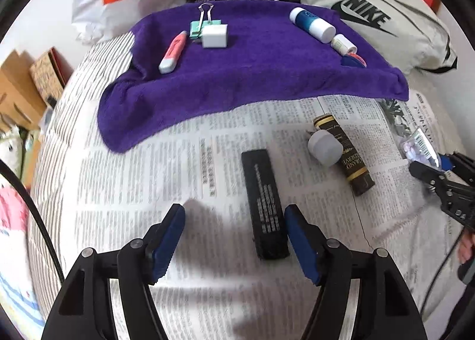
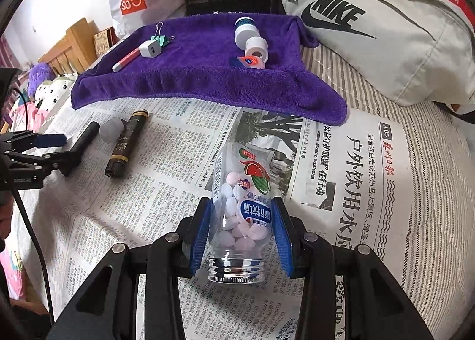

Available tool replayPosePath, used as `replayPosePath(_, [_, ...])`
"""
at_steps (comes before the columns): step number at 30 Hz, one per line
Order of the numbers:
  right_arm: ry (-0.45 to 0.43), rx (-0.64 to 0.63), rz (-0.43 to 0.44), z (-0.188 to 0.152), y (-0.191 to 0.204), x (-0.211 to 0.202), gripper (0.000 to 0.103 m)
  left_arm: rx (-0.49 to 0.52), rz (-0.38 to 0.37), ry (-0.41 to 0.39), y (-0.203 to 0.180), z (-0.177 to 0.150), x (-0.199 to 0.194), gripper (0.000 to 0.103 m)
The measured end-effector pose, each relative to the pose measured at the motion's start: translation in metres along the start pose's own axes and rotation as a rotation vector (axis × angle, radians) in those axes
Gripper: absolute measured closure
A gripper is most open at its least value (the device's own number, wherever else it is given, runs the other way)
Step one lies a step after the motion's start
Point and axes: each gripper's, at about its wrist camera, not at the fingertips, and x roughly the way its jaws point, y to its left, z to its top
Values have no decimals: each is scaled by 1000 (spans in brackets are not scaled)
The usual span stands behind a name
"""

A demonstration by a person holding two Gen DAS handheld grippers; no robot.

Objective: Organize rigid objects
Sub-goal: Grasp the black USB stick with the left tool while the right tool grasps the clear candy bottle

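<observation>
Left wrist view: left gripper (image 1: 234, 222) spread wide, holding nothing, black bar (image 1: 265, 204) on newspaper (image 1: 133, 185) just inside its right finger; right wrist view: right gripper (image 2: 242, 222) clamped on clear candy bottle (image 2: 239, 209), purple towel (image 2: 193, 85) beyond the fingertips.

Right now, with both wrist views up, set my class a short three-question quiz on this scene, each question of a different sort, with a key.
1. True or false: the right gripper holds a clear candy bottle.
2. Multiple choice: what lies between the open jaws of the left gripper? A) pink highlighter B) black bar C) binder clip
3. Fill in: the white charger cube rests on the purple ____.

Key: 1 true; 2 B; 3 towel.
</observation>
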Motion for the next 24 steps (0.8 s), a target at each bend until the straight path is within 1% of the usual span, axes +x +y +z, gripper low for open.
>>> replayPosePath(1, [0, -1, -3, 0, 1, 0, 62, -7, -20, 1, 3, -1, 0, 36])
replayPosePath(5, [-1, -2, -10, 0, 1, 0, 62, -8, -20, -17, 1, 4, 5, 36])
replayPosePath(7, [-3, 0, -10, -1, 2, 0, 62, 17, 8, -24, -5, 7, 8, 37])
replayPosePath(9, [-6, -1, -9, -1, 1, 0, 62, 55, 28, -45, -13, 9, 11, 42])
replayPosePath(10, [-10, 0, -8, -1, 1, 0, 62, 61, 24, -57, -16, 10, 12, 50])
replayPosePath(11, [-14, 3, -6, -2, 0, 0, 62, 60, 11, -64, -17, 10, 11, 56])
replayPosePath(12, [-16, 7, -3, -2, 0, 0, 62, 58, 10, -73, -18, 11, 12, 58])
replayPosePath(14, [-21, 25, 5, -3, -2, -1, 62, 67, 4, -85, -20, 12, 12, 70])
replayPosePath(15, [-21, 30, 6, -2, -3, -1, 62, 66, 2, -88, -19, 11, 11, 72])
replayPosePath(16, [-22, 35, 8, -3, -3, -1, 62, 63, -5, -90, -19, 12, 10, 81])
replayPosePath(19, [-19, 34, 8, -3, -2, -2, 62, 61, -22, -79, -14, 8, 7, 82])
replayPosePath(20, [-16, 32, 9, -3, -1, -3, 62, 64, -19, -78, -11, 1, 2, 82])
replayPosePath(24, [-7, 16, 3, -4, 2, -3, 62, 72, -11, -75, -10, -1, 2, 80])
